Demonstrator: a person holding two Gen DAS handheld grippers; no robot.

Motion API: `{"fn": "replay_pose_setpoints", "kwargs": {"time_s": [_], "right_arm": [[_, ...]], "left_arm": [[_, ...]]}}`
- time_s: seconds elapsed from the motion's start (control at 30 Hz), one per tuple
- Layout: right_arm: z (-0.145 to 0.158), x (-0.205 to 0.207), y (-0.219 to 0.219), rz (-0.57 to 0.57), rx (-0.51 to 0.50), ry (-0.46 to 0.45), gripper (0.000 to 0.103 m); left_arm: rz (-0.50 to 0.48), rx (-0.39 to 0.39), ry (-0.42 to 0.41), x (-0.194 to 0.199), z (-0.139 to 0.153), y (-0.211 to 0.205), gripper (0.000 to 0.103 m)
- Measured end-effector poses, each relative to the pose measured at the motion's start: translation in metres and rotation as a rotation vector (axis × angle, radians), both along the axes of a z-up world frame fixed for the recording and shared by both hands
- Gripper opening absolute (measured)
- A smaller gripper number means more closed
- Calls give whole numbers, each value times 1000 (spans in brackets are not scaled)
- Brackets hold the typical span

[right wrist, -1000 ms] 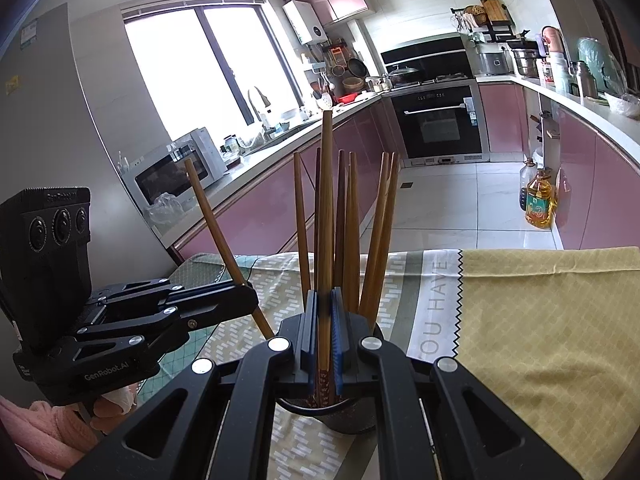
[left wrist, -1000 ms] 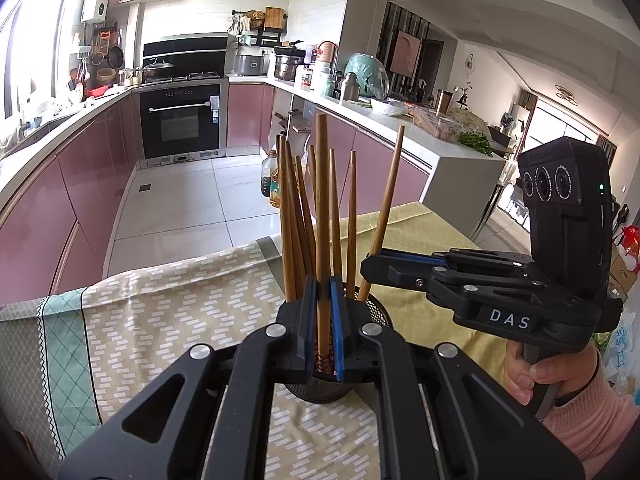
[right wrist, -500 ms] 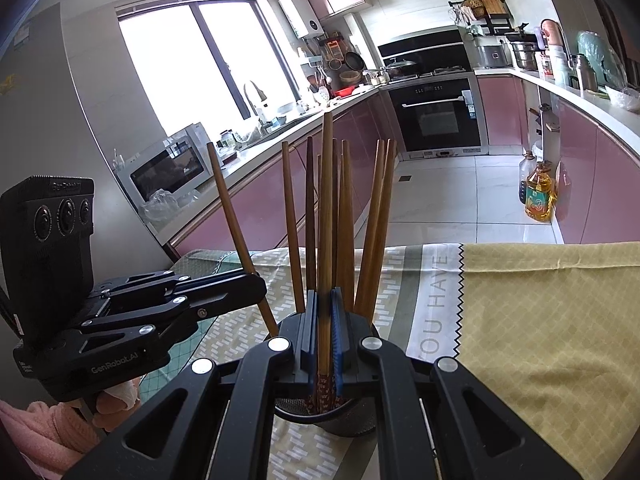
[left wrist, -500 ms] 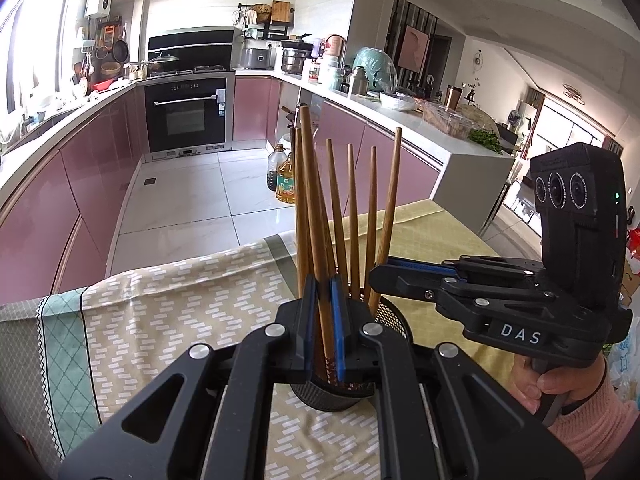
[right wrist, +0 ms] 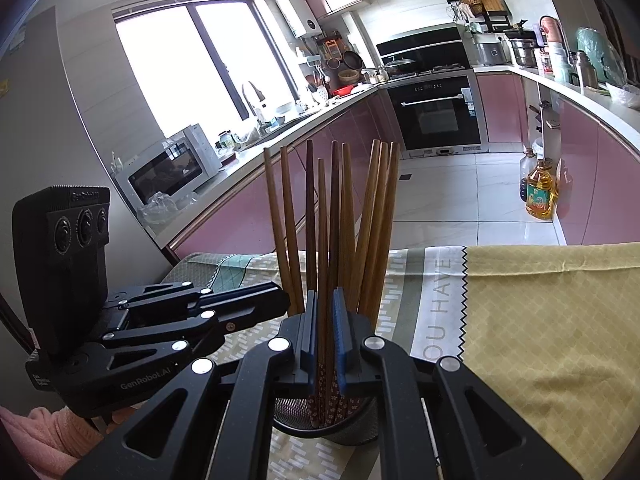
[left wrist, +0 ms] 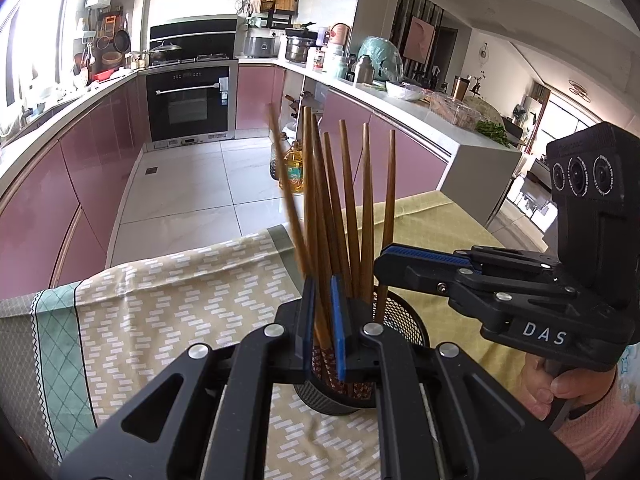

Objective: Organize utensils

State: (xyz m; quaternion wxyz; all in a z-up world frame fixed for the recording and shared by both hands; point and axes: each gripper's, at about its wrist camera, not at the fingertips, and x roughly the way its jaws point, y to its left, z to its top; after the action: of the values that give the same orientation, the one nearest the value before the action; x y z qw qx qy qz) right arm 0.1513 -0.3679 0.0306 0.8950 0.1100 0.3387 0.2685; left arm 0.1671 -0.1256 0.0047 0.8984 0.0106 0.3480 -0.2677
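— Pink-cabinet kitchen, patterned cloth-covered table (left wrist: 168,304): brown wooden chopsticks (right wrist: 344,220)?
— Lowered into the black mesh holder (left wrist: 400,320) — left gripper (left wrist: 322,312) and right gripper (right wrist: 324,320) each pinch one, releasing next.

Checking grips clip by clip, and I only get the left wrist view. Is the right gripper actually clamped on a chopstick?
Observer: Yes. The right wrist view shows the right gripper shut on one chopstick standing in the mesh cup.
Operator: What's beyond my frame on the left?
Observer: A white microwave on the counter by the window.
Operator: Any print on the tablecloth?
Observer: The tablecloth has a pale band lettered OU HAVE.
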Motion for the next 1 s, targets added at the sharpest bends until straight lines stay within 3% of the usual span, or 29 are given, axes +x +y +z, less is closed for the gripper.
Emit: {"fn": "replay_pose_setpoints", "kwargs": {"time_s": [0.2, 0.37, 0.4, 0.47, 0.5, 0.57, 0.63, 0.67, 0.8, 1.0], "right_arm": [[2, -6, -1, -15, -12, -13, 16], [7, -18, -2, -32, -32, -45, 27], [8, -22, -2, -40, -42, -58, 35], [10, -32, -3, -66, -60, -93, 54], [11, -36, -2, -76, -67, -107, 61], [10, -45, -1, -102, -94, -134, 74], [8, -52, 0, -121, -113, -150, 81], [7, -54, 1, -124, -121, -155, 85], [4, -70, 8, -151, -162, -204, 96], [2, -94, 21, -203, -195, -282, 96]], "left_arm": [[14, 10, -12, -4, -3, 3, 10], [44, 11, -49, -18, -2, 10, 31], [54, 7, -61, -22, 0, 14, 33], [86, 0, -95, -31, 3, 22, 54], [106, 5, -119, -37, 5, 26, 58], [152, 12, -161, -48, 7, 37, 81], [188, 15, -194, -60, 9, 49, 86], [205, 18, -207, -65, 9, 53, 96], [275, 39, -257, -85, 10, 72, 98], [368, 43, -305, -105, 12, 95, 97]]}}
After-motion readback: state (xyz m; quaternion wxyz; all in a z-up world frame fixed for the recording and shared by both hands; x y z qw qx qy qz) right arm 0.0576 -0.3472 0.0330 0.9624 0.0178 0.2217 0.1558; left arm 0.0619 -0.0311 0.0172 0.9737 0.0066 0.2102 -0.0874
